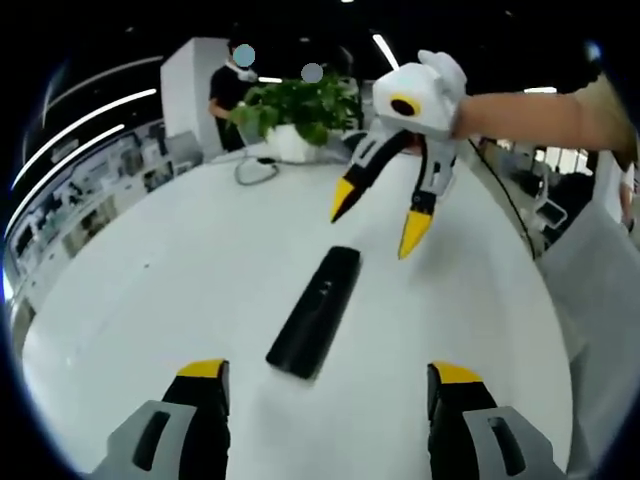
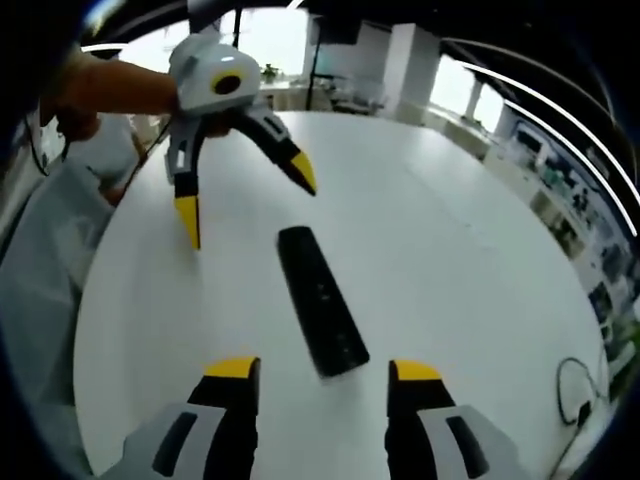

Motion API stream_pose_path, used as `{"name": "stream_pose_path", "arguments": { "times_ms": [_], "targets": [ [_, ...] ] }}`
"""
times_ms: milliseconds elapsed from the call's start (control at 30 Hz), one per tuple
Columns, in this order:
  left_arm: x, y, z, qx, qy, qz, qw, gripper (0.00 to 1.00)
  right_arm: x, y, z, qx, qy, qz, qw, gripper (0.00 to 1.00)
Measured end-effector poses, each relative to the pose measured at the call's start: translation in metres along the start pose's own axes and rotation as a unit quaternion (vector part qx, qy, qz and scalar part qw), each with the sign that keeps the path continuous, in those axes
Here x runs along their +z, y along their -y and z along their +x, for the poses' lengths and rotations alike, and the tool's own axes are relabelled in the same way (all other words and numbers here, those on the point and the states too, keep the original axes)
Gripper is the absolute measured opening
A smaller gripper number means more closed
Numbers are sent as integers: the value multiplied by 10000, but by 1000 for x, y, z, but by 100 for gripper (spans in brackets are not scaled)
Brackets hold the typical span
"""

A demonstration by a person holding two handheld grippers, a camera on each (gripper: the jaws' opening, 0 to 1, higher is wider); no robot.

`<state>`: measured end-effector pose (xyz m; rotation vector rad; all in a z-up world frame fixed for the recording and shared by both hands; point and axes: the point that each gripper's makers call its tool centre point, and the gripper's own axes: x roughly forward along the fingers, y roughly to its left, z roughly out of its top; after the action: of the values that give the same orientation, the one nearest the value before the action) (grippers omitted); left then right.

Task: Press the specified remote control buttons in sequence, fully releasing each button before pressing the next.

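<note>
A black remote control (image 1: 315,310) (image 2: 320,300) lies flat on the round white table (image 1: 150,270) (image 2: 450,230), between the two grippers. In the left gripper view, my left gripper (image 1: 330,372) stands open just short of the remote's near end, with nothing between its jaws. Beyond the remote's far end hovers my right gripper (image 1: 376,222), open and pointing down, held by a hand from the right. The right gripper view looks from the opposite side: my right gripper (image 2: 323,370) is open by the remote's near end, and my left gripper (image 2: 245,198) hangs open above the far end.
A potted green plant (image 1: 300,110) and a looped cable (image 1: 255,170) (image 2: 575,385) sit at one edge of the table. A person (image 1: 228,95) stands behind the plant. White clothing (image 2: 40,280) borders the table on the holder's side.
</note>
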<state>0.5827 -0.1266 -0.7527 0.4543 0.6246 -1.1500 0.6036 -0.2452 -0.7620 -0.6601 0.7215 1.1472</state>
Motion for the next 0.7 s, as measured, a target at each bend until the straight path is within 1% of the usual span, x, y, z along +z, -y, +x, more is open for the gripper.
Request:
{"name": "stream_pose_path", "arguments": {
  "times_ms": [133, 200, 367, 433, 567, 700],
  "targets": [
    [-4, -5, 6, -15, -93, 35, 9999, 82, -2, 2, 5, 108, -60, 11, 9999, 46],
    [-5, -6, 8, -16, -121, 64, 9999, 82, -2, 4, 8, 126, -111, -5, 9999, 45],
    [-5, -9, 12, -61, -163, 87, 9998, 81, -1, 7, 15, 200, -175, -21, 9996, 44],
    [-8, -14, 14, -53, -191, 88, 9998, 81, 0, 6, 18, 251, -197, -26, 9995, 43],
    [-8, -15, 14, -77, -232, 119, 9996, 81, 1, 5, 23, 332, -275, -61, 9991, 43],
    [-5, -14, 14, -120, -242, 140, 9995, 79, 1, 8, 26, 363, -335, -81, 9987, 42]
  ]
}}
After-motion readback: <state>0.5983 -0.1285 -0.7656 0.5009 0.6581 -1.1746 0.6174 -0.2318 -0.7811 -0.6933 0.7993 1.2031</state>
